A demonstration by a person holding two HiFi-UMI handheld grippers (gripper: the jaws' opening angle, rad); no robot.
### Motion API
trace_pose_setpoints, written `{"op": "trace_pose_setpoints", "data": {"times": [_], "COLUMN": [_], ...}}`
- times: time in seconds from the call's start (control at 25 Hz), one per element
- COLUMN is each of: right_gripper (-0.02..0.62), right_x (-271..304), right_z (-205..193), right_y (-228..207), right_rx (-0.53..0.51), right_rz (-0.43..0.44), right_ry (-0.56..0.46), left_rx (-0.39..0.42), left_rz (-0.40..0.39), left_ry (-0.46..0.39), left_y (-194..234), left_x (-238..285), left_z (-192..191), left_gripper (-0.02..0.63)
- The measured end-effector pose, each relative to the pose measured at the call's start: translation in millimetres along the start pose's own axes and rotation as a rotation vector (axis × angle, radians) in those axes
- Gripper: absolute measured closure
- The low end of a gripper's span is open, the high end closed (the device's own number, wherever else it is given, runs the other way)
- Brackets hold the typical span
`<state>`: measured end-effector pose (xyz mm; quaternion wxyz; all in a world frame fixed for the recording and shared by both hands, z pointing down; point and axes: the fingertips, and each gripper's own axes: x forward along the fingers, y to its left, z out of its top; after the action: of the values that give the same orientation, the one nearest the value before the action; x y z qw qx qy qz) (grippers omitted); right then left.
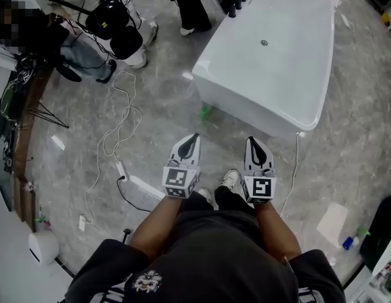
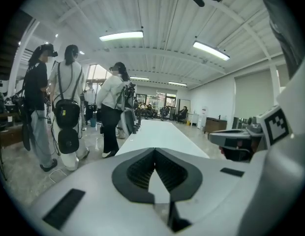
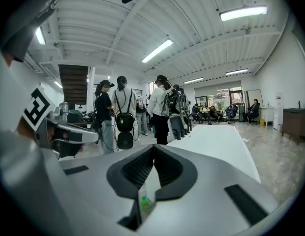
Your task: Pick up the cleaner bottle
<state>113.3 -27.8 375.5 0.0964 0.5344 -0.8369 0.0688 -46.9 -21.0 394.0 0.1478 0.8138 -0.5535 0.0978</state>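
A small green cleaner bottle [image 1: 207,111] stands on the grey floor by the near left corner of the white bathtub [image 1: 271,55]. Both grippers are held side by side at waist height, short of the bottle and pointing toward the tub. My left gripper [image 1: 194,136] has its jaws together with nothing between them, as the left gripper view [image 2: 155,150] confirms. My right gripper [image 1: 251,140] also has its jaws meeting at the tips [image 3: 153,146] and is empty. In the right gripper view the green bottle [image 3: 144,203] shows low down through the slot behind the jaws.
Several people [image 1: 183,5] stand beyond the tub's far left side, one with black bags [image 1: 113,27]. White cables [image 1: 116,137] trail over the floor at left. A white sheet [image 1: 334,223] and another bottle [image 1: 350,242] lie at lower right. My shoes [image 1: 230,180] are below the grippers.
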Motion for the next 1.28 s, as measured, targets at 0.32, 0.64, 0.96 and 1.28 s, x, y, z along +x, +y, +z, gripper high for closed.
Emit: {"op": "trace_pose_setpoints", "data": {"times": [0.32, 0.64, 0.96, 1.28], "right_gripper": [0.580, 0.580, 0.579, 0.579], "right_x": [63, 134, 193, 240], "right_z": [-10, -74, -224, -386], "right_y": [-10, -21, -19, -13], "right_rx": [-0.014, 0.018, 0.010, -0.005], "right_rz": [-0.047, -0.159, -0.171, -0.150], "right_ry": [0.002, -0.027, -0.041, -0.043], "left_rx": [0.001, 0.030, 0.040, 0.051], "left_rz": [-0.056, -0.100, -0.070, -0.050], "left_ry": [0.006, 0.006, -0.020, -0.047], "left_y": [37, 96, 141, 171], "left_x": [60, 133, 203, 275], "left_z": [1, -64, -209, -370], "left_gripper": [0.600, 0.600, 0.600, 0.600]}}
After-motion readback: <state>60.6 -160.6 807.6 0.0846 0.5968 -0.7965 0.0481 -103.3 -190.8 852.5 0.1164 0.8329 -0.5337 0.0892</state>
